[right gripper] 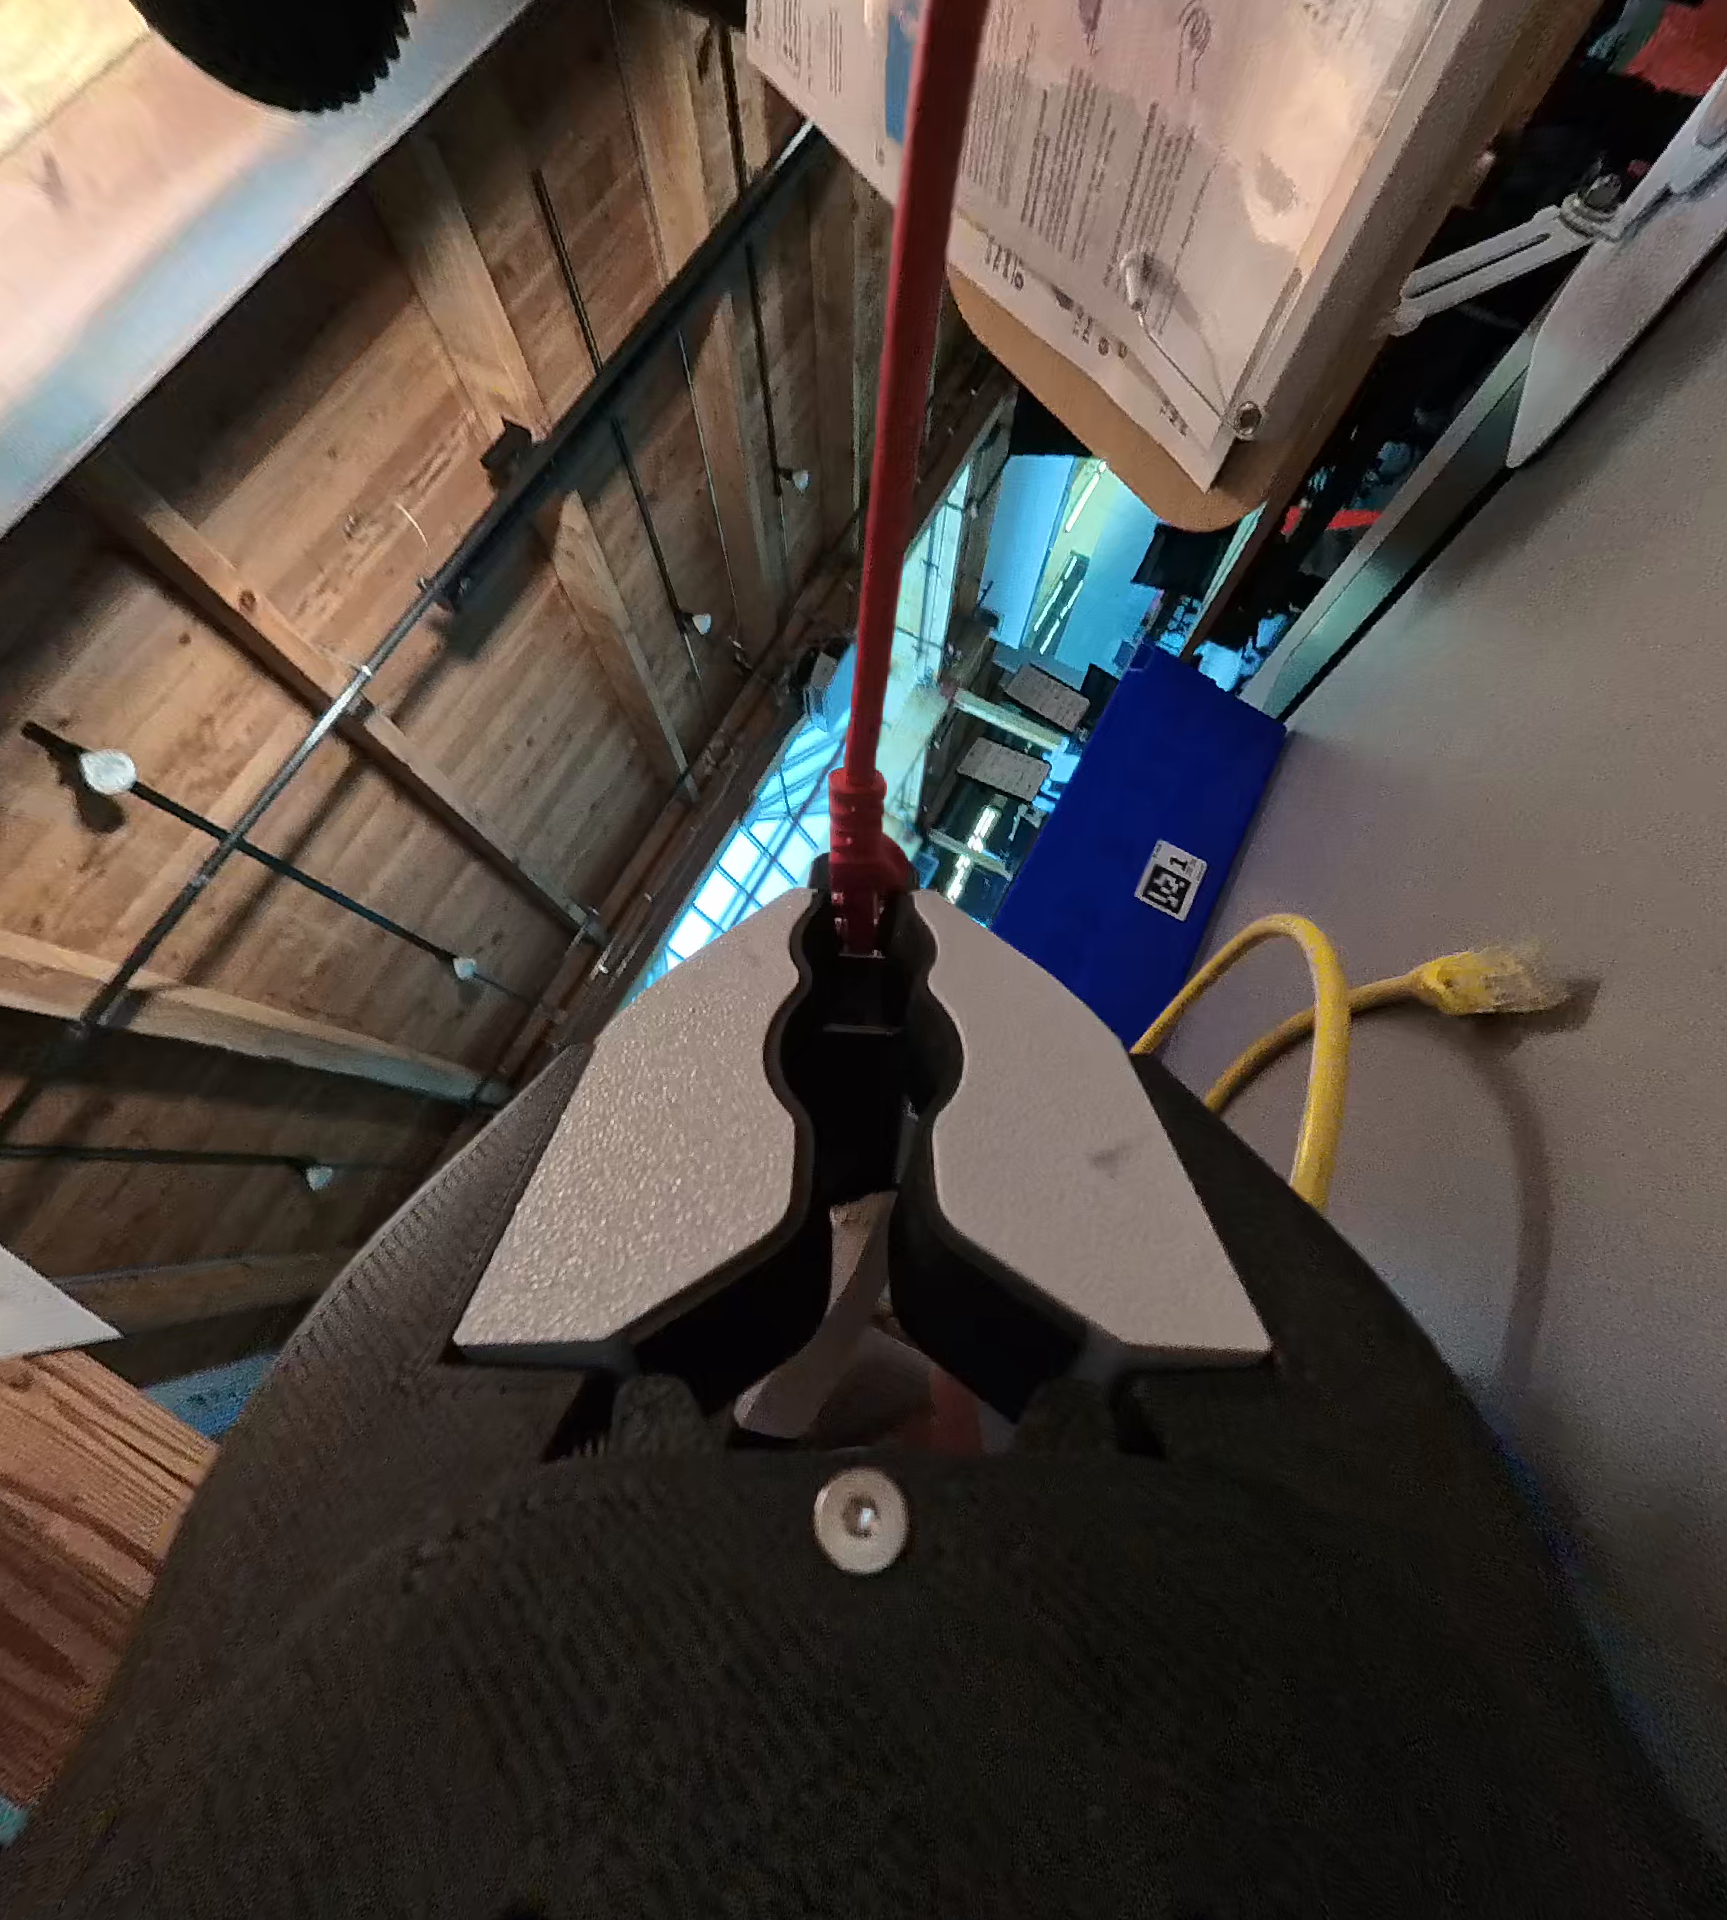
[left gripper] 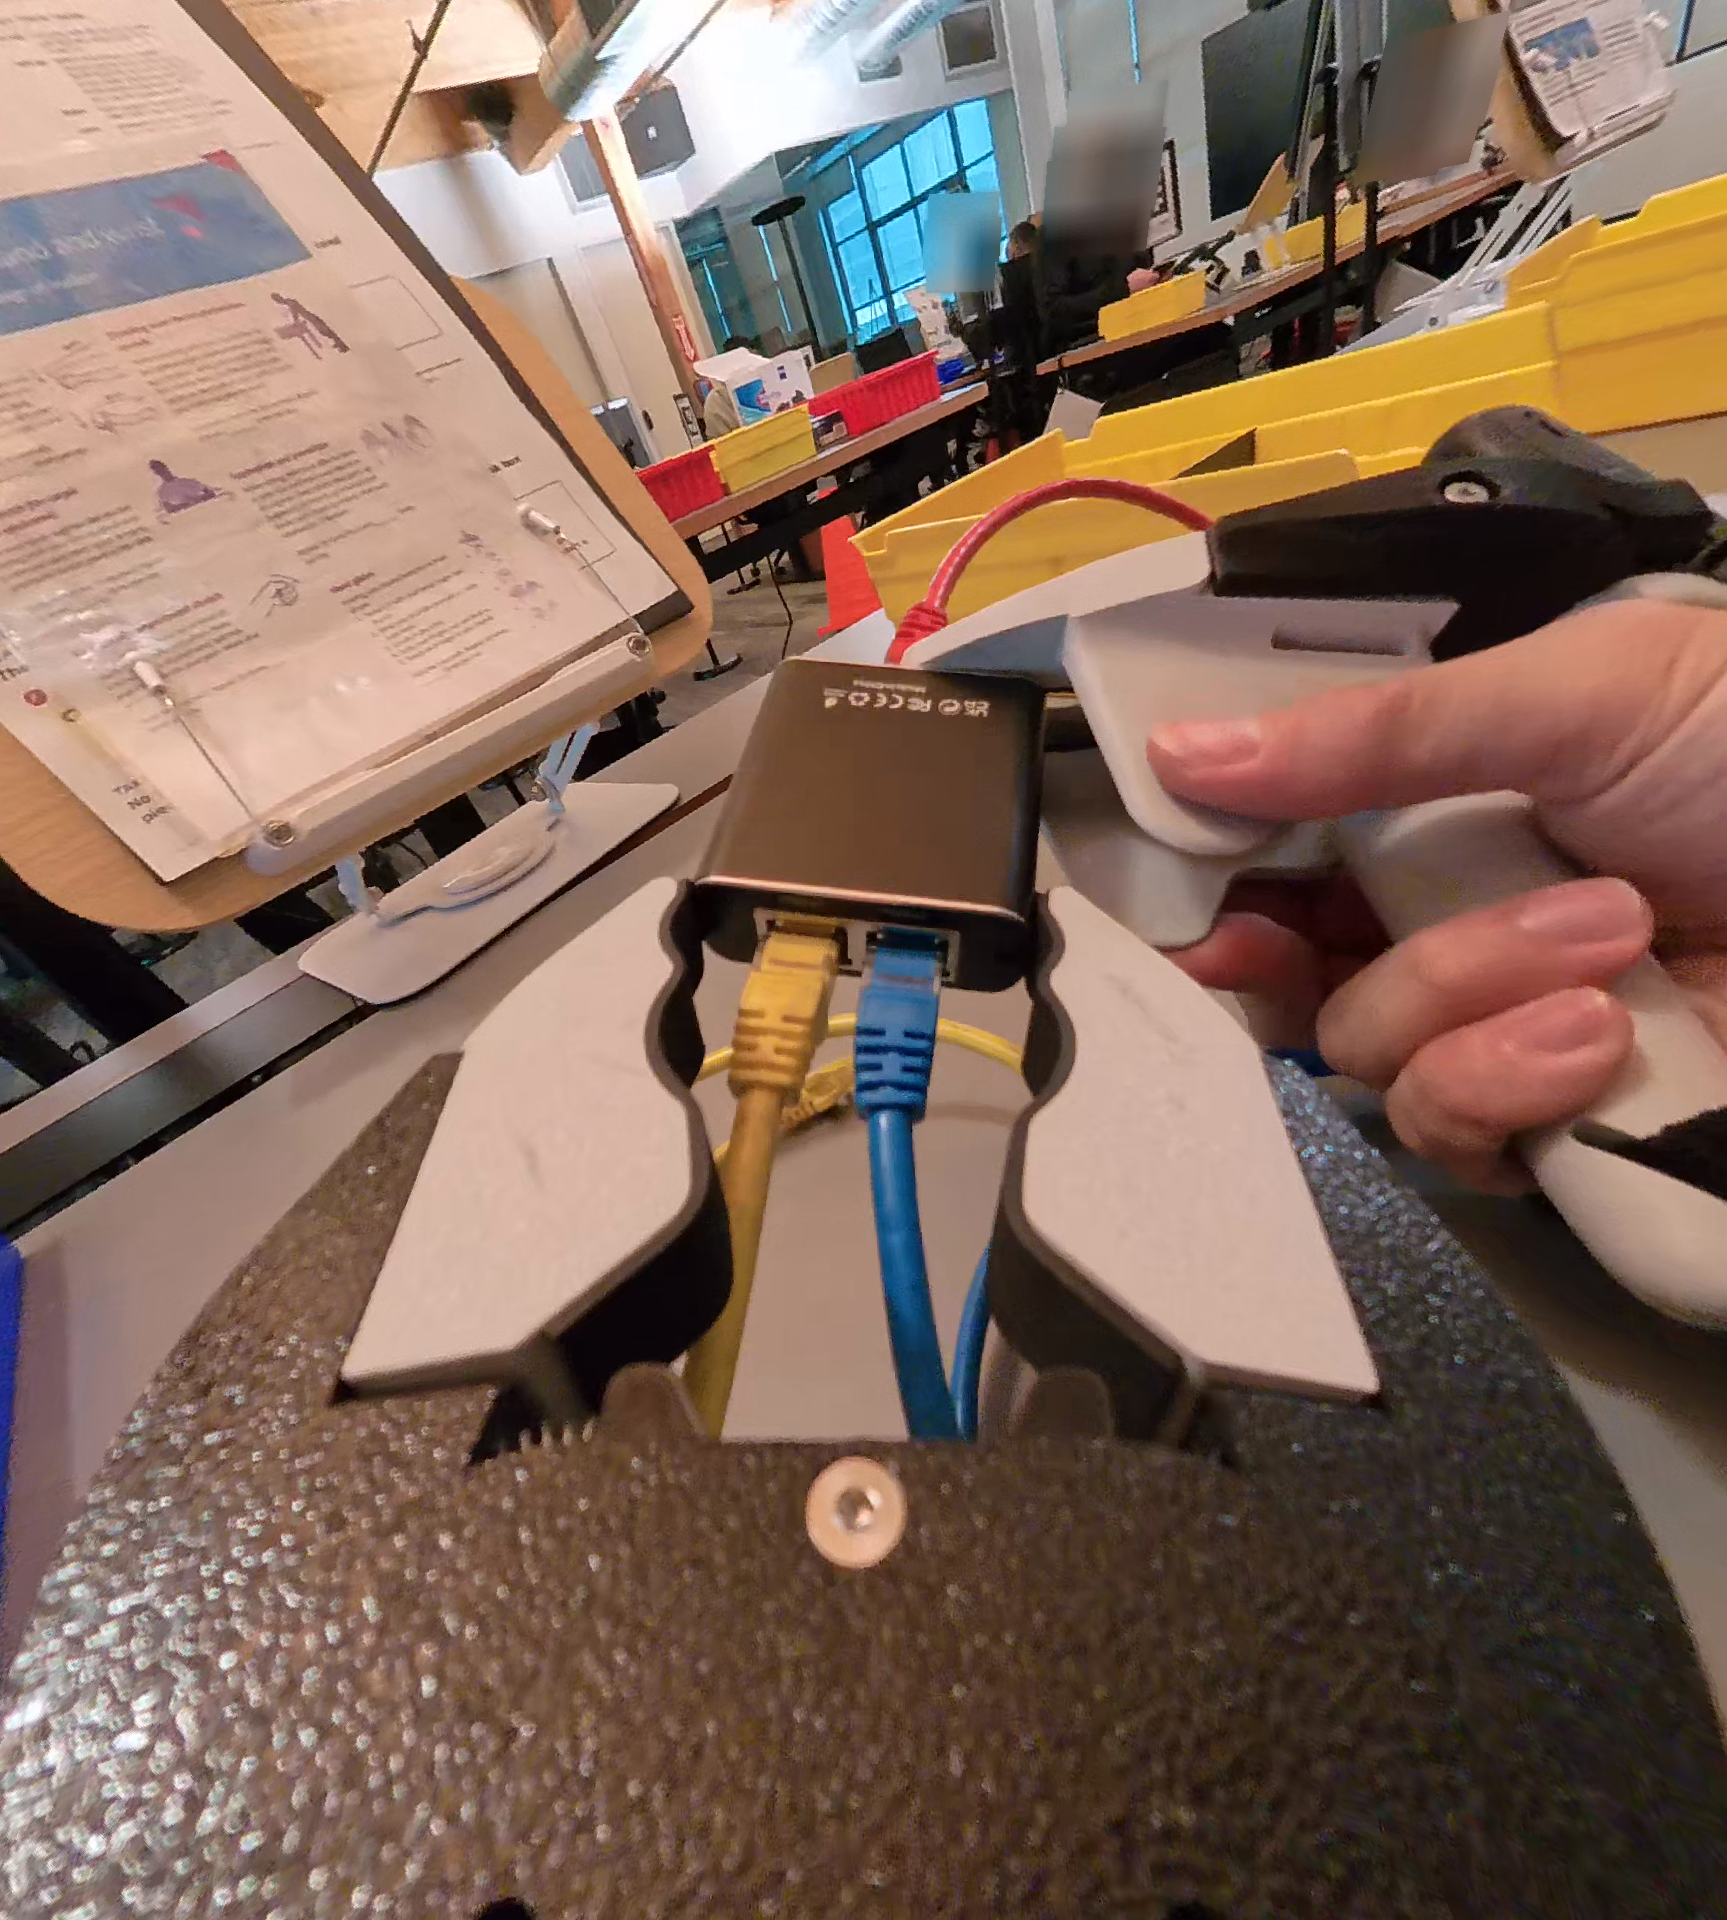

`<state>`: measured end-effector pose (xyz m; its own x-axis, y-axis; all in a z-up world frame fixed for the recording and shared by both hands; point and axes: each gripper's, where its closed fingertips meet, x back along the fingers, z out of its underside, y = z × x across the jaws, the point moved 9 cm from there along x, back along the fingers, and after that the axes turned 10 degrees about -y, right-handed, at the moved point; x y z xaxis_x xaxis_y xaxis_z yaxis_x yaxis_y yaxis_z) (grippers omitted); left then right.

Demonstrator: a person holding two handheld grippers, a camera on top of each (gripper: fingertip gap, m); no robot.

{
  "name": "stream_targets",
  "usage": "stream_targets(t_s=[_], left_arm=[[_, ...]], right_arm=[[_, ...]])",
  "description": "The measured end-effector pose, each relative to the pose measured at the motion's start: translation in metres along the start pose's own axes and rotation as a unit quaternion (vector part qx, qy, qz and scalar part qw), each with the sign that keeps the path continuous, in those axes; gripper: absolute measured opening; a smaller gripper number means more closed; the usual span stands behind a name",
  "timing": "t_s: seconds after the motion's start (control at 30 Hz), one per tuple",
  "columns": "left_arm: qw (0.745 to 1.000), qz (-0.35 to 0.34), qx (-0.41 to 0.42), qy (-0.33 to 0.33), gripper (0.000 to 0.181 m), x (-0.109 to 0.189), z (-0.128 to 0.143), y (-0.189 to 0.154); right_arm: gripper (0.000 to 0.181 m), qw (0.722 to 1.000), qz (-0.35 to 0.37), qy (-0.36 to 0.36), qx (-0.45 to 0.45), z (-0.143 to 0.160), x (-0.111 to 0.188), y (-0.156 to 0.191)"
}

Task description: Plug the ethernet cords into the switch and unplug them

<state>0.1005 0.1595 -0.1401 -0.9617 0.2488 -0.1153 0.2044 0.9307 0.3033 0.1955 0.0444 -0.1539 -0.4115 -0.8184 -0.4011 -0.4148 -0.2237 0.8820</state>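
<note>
Left gripper (left gripper: 864, 961), clamped on the near end of the black switch (left gripper: 874, 800), holds the box lifted off the grey surface (left gripper: 246, 1174) with its two near ports facing the camera; this steadies the body against the pull or push of a connector at the far end. Yellow cord (left gripper: 771, 1039) sits in the left port and blue cord (left gripper: 895, 1049) in the right, both trailing back between the fingers, so the grip falls on the switch's side walls and leaves the plugs free.

Right gripper (right gripper: 864, 935), held in a hand (left gripper: 1565, 904) at the right, reaches across the far end of the switch. In its own view it is clenched on the plug of the red cord (right gripper: 890, 468), the cable running straight out from the tips, a hold that lines the plug with its port. Whether that plug is seated cannot be told; the port is hidden.

A loose yellow plug (right gripper: 1472, 982) lies on the surface, near a blue box (right gripper: 1150, 810). A document stand (left gripper: 215, 520) rises at far left; yellow bins (left gripper: 1461, 353) sit beyond.

Judged from this, two cords are in, and the red one is the step in hand.
</note>
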Motion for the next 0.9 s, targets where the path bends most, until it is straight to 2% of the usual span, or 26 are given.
stream_targets(t_s=[0.1,0.4,0.47,0.57,0.6,0.67,0.73,0.8,0.9], left_arm=[[1.000,0.002,0.016,-0.001,0.059,-0.001,0.001,0.002],[1.000,-0.005,0.021,-0.002,0.059,0.000,0.001,0.003],[1.000,-0.006,0.027,0.001,0.059,0.000,0.002,0.004],[0.999,-0.025,-0.019,0.010,0.059,0.002,0.001,0.004],[0.999,-0.036,0.001,0.004,0.059,0.004,0.001,0.008],[0.999,-0.035,0.041,-0.002,0.059,0.006,0.004,0.017],[0.998,-0.051,0.031,-0.002,0.059,0.008,0.004,0.023],[0.997,-0.050,0.051,-0.008,0.059,0.008,0.005,0.024],[0.998,-0.036,0.050,-0.003,0.059,0.007,0.007,0.023]], right_arm=[[0.011,0.999,-0.005,0.024,0.038,-0.004,-0.003,0.000],[0.007,1.000,-0.021,0.015,0.017,-0.002,-0.005,-0.003],[0.012,1.000,-0.019,0.016,0.018,-0.002,-0.006,-0.004],[0.011,1.000,-0.020,-0.003,0.006,-0.006,-0.006,-0.007],[0.011,0.999,-0.025,-0.025,-0.002,-0.015,-0.004,-0.007],[0.011,0.998,-0.003,-0.021,0.056,-0.035,0.002,-0.007],[0.010,0.993,-0.004,-0.004,0.119,-0.047,0.006,0.004],[0.011,0.980,-0.007,0.040,0.197,-0.050,0.004,0.025],[0.011,0.957,-0.019,0.121,0.263,-0.061,-0.001,0.058]])
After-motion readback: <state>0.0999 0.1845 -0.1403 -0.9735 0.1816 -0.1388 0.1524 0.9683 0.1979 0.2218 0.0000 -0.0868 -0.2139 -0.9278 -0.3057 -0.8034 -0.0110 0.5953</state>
